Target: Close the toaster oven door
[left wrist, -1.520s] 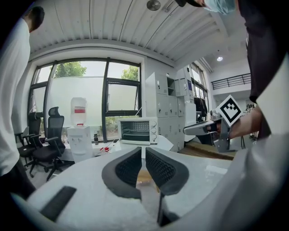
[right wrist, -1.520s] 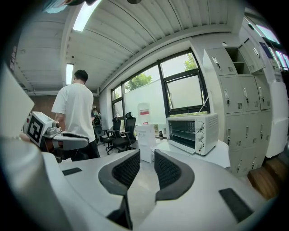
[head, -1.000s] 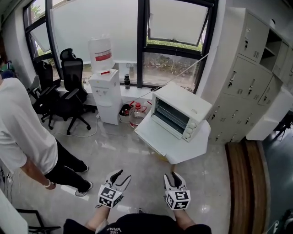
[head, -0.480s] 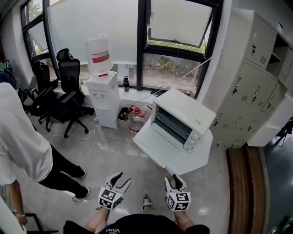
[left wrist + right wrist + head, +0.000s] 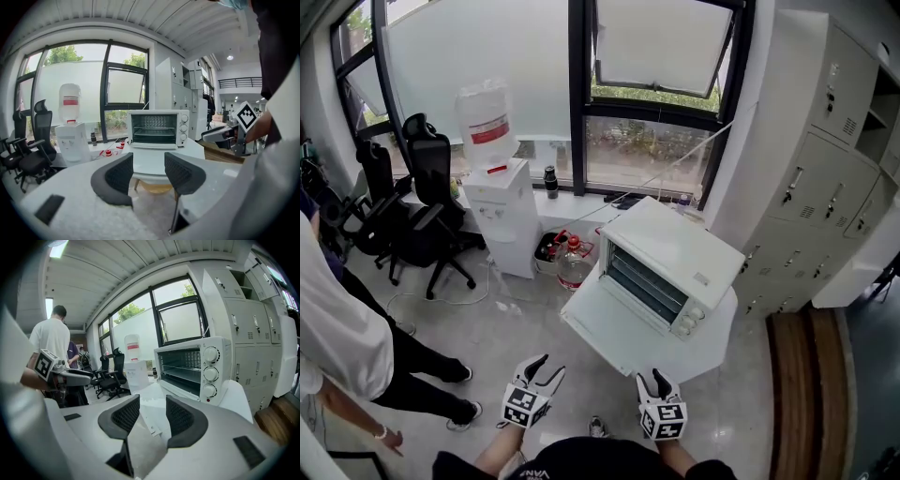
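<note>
No wording can be read

The red label [image 5: 487, 132] on the water bottle [image 5: 484, 108] is too small to read; the small label [image 5: 701, 278] on top of the toaster oven [image 5: 670, 246] shows only as a grey speck; any marks round its dials [image 5: 210, 374] cannot be made out.

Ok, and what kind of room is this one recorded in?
Most likely an office or break area: black swivel chairs by the window, a water dispenser with its bottle on top, and a wall of grey lockers.
</note>
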{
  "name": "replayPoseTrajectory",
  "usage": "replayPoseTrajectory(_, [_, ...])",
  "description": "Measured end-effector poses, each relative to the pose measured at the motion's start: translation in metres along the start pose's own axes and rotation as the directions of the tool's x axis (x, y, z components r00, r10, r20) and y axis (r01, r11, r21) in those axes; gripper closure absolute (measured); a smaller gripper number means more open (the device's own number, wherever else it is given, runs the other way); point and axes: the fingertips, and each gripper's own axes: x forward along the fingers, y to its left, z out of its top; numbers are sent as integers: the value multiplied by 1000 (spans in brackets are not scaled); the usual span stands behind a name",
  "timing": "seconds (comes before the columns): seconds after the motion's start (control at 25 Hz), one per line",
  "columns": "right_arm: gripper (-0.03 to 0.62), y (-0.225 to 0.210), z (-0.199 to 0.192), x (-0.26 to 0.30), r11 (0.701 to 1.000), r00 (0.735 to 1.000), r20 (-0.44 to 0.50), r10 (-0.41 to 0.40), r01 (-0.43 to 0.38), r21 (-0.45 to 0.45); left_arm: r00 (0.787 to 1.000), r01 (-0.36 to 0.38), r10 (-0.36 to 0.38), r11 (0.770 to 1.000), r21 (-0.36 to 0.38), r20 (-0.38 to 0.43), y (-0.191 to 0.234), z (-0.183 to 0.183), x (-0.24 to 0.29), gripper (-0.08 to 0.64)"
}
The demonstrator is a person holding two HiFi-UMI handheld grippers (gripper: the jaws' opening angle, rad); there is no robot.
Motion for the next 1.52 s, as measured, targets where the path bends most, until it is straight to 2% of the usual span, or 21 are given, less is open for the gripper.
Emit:
replayPoseTrajectory(0.28, [422, -18, -3, 23, 1000, 1000, -26, 16, -16, 13, 999, 26, -26, 1000, 8, -41, 13, -1, 51, 356])
replayPoseTrajectory(0.48, [420, -22, -11, 27, 998, 999, -40, -17, 19, 56, 994, 89, -88, 996, 13, -68, 20, -8, 77, 356])
replayPoseTrajectory(0.64, [418, -24, -18, 30, 991, 995, -44, -84, 88, 96, 983, 166, -165, 986, 16, -77, 28, -6, 102, 356])
replayPoseTrajectory(0.76, [414, -23, -25, 32, 979, 987, -57, -150, 156, 130, 967, 233, -229, 972, 25, -110, 30, 0, 119, 356])
replayPoseTrajectory(1.04, [396, -13, -49, 39, 943, 958, -110, -265, 281, 178, 922, 356, -338, 932, 67, -188, 47, -15, 152, 356])
replayPoseTrajectory(1.2, [390, -6, -65, 51, 923, 939, -153, -307, 333, 193, 906, 387, -366, 920, 67, -211, 58, -16, 162, 356])
replayPoseTrajectory(1.32, [390, -5, -78, 62, 904, 923, -182, -339, 373, 208, 890, 410, -382, 909, 69, -249, 71, -30, 170, 356])
replayPoseTrajectory(1.52, [390, -7, -98, 78, 871, 894, -229, -384, 434, 232, 851, 439, -409, 898, 20, -329, 94, -61, 179, 348])
